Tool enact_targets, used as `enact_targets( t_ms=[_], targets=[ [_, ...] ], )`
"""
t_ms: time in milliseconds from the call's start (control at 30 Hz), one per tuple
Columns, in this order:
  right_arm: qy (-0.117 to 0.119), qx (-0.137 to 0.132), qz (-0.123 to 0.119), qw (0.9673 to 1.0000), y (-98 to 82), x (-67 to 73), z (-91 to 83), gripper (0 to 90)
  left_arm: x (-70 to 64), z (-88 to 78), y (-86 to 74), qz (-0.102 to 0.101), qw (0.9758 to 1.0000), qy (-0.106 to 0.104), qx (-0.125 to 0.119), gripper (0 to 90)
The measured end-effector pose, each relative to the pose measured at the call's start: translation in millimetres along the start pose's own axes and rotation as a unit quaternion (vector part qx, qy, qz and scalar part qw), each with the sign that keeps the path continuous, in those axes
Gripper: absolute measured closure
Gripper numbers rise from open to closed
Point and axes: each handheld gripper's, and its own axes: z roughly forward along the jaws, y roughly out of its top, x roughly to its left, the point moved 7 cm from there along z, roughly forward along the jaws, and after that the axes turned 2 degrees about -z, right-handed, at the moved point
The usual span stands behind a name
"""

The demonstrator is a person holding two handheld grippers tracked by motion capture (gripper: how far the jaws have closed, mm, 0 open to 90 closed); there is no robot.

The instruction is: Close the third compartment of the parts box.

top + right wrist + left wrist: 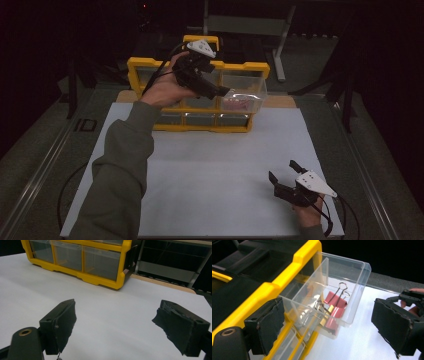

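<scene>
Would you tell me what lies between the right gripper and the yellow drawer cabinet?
Nothing: in the right gripper view, bare white table top runs from the open right gripper to the yellow drawer cabinet. The high view shows the same.

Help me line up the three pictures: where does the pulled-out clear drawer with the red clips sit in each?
High view: clear drawer upper middle, jutting from the yellow cabinet.
Left gripper view: centre.
Right gripper view: not in it.
Shared landmark: the yellow cabinet.
</scene>
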Motion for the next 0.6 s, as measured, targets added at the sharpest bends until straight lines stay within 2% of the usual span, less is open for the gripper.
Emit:
enact_targets(
  t_ms=[600],
  targets=[
    [0.000, 0.000, 0.000, 1.0000, 0.2, 0.5, -0.2, 15.1, -16.7, -2.5, -17.3, 0.018, 0.9997, -0.015, 0.001, 12.1]
  ],
)
